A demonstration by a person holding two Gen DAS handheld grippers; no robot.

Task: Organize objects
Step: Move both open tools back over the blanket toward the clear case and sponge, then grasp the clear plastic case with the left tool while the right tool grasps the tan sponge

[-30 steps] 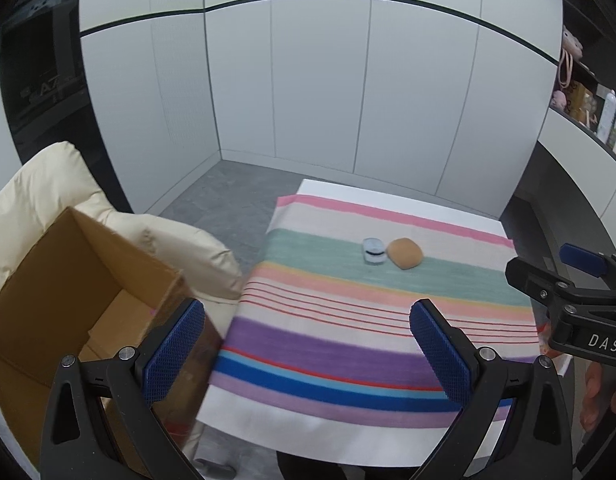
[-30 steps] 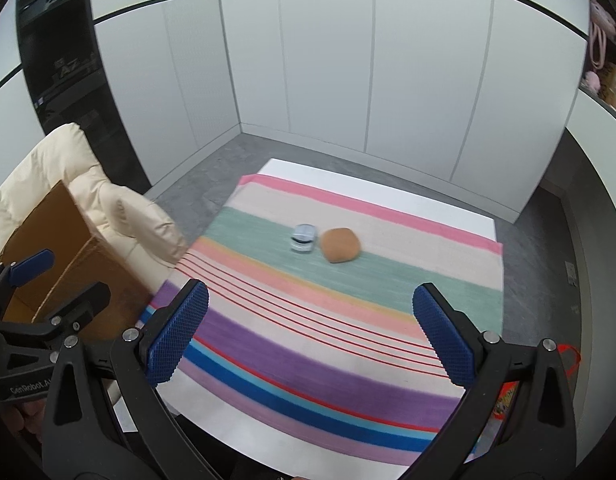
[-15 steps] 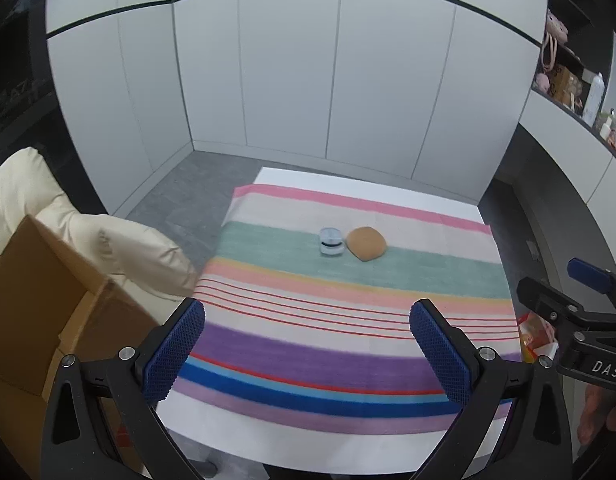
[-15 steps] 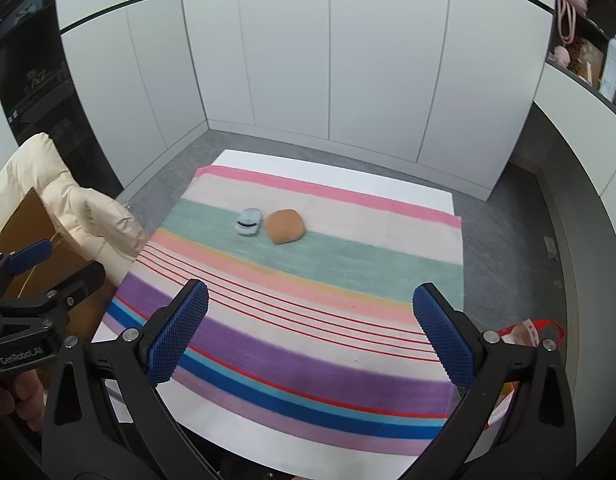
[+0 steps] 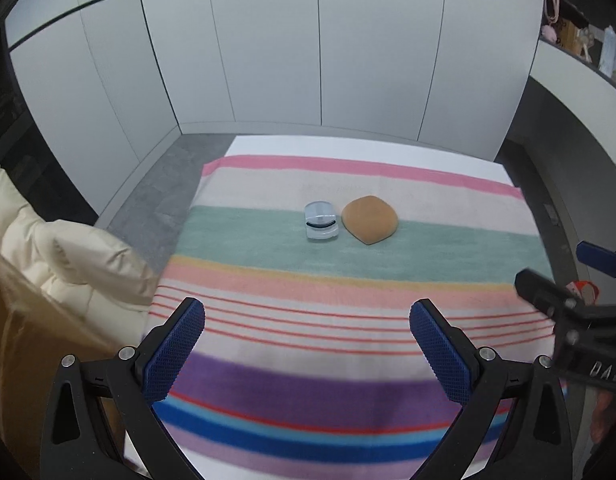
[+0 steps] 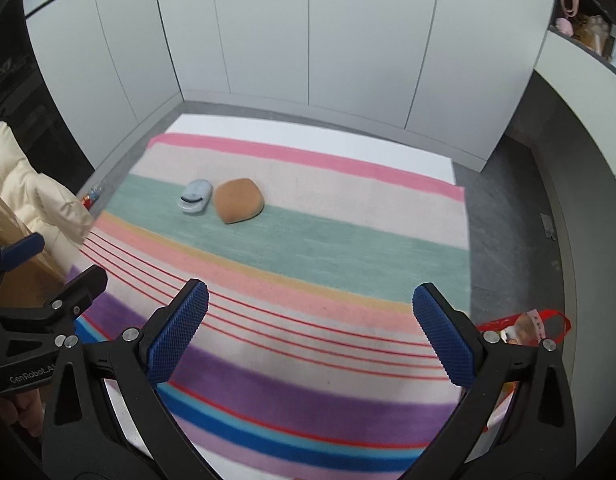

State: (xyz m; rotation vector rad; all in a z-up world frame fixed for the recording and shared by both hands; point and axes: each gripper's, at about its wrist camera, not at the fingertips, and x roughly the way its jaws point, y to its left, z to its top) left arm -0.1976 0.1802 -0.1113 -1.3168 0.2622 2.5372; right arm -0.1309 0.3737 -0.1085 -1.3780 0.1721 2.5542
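A small pale-blue clear case (image 5: pixel 321 221) (image 6: pixel 194 197) and a tan rounded pad (image 5: pixel 370 219) (image 6: pixel 238 200) lie side by side on the green stripe of a striped cloth (image 5: pixel 347 280) (image 6: pixel 308 264) covering the table. My left gripper (image 5: pixel 308 348) hovers open over the near stripes, nothing between its blue pads. My right gripper (image 6: pixel 309 340) is also open and empty, over the near right part of the cloth. Each gripper shows at the edge of the other's view.
A cardboard box (image 5: pixel 24 360) (image 6: pixel 24 276) with a cream padded jacket (image 5: pixel 68 252) (image 6: pixel 24 184) draped by it stands left of the table. A red bag (image 6: pixel 523 326) sits at the right edge. White cabinet doors behind, shelves (image 5: pixel 575 32) upper right.
Both grippers have swung right and moved forward over the cloth; the box and jacket slid toward the left edge, and the case and pad look nearer. Both stay open.
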